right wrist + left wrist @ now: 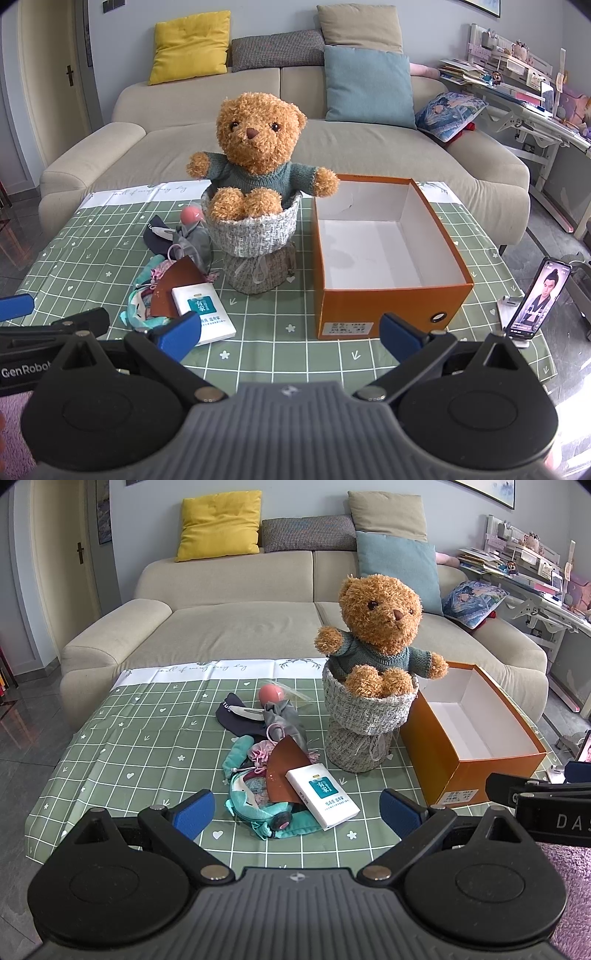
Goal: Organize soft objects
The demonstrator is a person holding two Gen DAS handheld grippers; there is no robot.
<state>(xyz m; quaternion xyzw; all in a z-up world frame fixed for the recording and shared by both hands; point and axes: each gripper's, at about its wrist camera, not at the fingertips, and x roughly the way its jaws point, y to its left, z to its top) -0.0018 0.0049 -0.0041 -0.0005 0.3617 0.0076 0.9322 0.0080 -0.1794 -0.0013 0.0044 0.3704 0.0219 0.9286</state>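
A brown teddy bear point(380, 627) point(258, 147) in a teal jumper sits upright in a grey woven basket point(364, 723) point(255, 236). To its right stands an orange box point(476, 764) point(391, 295), open, with nothing inside. Left of the basket lies a heap of soft things: a teal pouch point(258, 805) point(138, 310), grey cloth point(288, 723) point(195, 240), a dark cap point(236, 716), a pink ball point(273, 694) point(192, 214), with a white tissue pack point(323, 797) point(203, 310) beside them. My left gripper point(297, 812) hovers open before the heap. My right gripper point(291, 334) hovers open before the box.
A green checked cloth point(129, 746) point(92, 251) covers the table. A beige sofa point(229, 627) with several cushions stands behind. A phone point(537, 299) leans on a stand at the table's right edge. A cluttered desk point(517, 96) is at far right.
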